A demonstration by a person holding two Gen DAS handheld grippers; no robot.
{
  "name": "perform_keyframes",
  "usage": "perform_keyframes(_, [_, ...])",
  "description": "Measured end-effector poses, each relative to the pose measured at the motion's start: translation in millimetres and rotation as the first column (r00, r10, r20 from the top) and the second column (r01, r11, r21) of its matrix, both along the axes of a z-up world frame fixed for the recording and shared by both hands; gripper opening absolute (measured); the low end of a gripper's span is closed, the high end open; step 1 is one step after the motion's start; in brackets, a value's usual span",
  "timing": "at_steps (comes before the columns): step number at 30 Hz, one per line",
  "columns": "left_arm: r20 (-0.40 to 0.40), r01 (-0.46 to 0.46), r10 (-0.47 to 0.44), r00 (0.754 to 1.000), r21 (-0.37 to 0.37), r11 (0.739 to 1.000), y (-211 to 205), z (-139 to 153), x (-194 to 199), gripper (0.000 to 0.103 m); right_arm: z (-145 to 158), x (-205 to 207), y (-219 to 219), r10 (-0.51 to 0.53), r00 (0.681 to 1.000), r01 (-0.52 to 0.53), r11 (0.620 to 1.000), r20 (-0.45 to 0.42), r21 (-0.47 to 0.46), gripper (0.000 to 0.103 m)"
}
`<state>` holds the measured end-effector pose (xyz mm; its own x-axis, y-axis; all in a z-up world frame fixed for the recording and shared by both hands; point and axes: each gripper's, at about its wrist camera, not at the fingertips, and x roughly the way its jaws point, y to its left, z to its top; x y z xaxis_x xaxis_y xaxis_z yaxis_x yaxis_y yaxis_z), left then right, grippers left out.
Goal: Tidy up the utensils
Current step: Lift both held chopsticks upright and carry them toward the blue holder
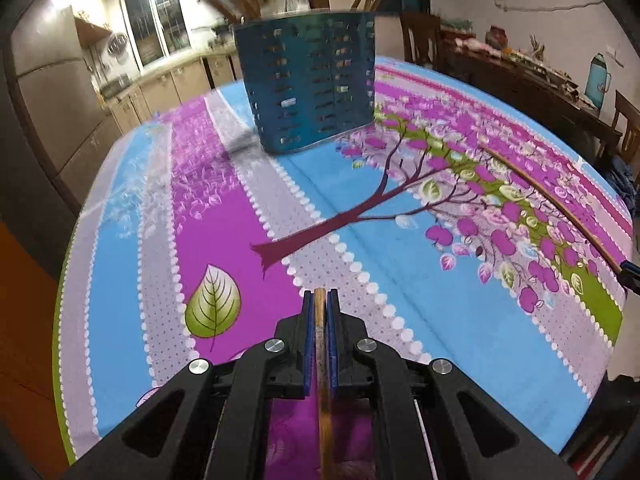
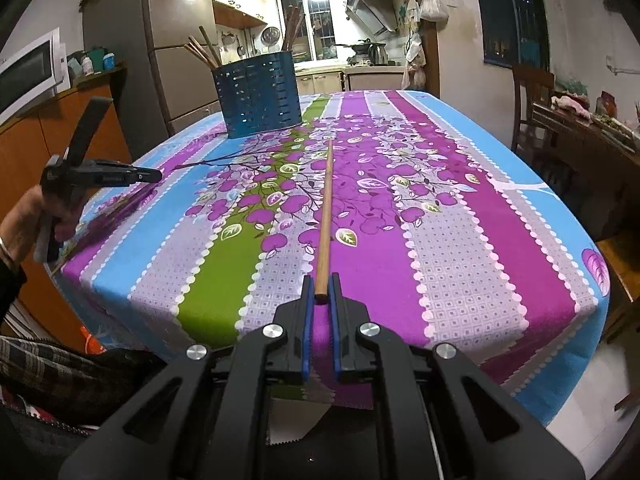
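Note:
A blue perforated utensil holder (image 1: 310, 82) stands on the far part of the table; it also shows in the right wrist view (image 2: 260, 96) with several wooden chopsticks (image 2: 204, 52) standing in it. My left gripper (image 1: 319, 295) is shut on a wooden chopstick (image 1: 322, 360) that runs back between its pads. In the right wrist view the left gripper (image 2: 154, 176) hovers over the table's left edge. A second chopstick (image 2: 326, 216) lies flat on the cloth, also seen in the left wrist view (image 1: 560, 208). My right gripper (image 2: 320, 280) is open around its near end.
The table (image 2: 460, 240) has a purple, blue and green floral cloth. A wooden cabinet with a microwave (image 2: 28, 68) stands left of it. Chairs (image 2: 532, 92) and a cluttered side table (image 2: 592, 128) are on the right. Kitchen counters are behind.

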<state>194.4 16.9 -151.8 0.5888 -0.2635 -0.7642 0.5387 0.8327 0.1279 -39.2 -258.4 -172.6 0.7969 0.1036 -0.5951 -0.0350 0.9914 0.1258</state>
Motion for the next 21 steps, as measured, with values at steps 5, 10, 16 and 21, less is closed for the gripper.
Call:
perform_keyframes(5, [-0.042, 0.056, -0.052, 0.998, 0.083, 0.995, 1.1, 5.0, 5.5, 0.008, -0.5, 0.7, -1.0, 0.001, 1.000, -0.001, 1.000, -0.004, 0.009, 0.006])
perform_keyframes(10, [-0.073, 0.117, -0.112, 0.991, 0.074, 0.990, 6.1, 1.0, 9.6, 0.011, -0.7, 1.8, -3.1, 0.002, 1.000, -0.002, 1.000, -0.004, 0.031, 0.006])
perform_keyframes(16, [-0.047, 0.195, -0.191, 0.981, 0.130, 0.972, -7.8, 0.6, -0.1, 0.011, -0.5, 0.2, -4.4, 0.006, 1.000, -0.005, 1.000, -0.009, 0.028, 0.006])
perform_keyframes(21, [-0.026, 0.184, -0.182, 0.983, 0.147, 0.972, -11.3, -0.9, 5.9, 0.011, 0.5, 1.0, -2.2, 0.005, 1.000, -0.005, 1.000, -0.015, 0.016, 0.006])
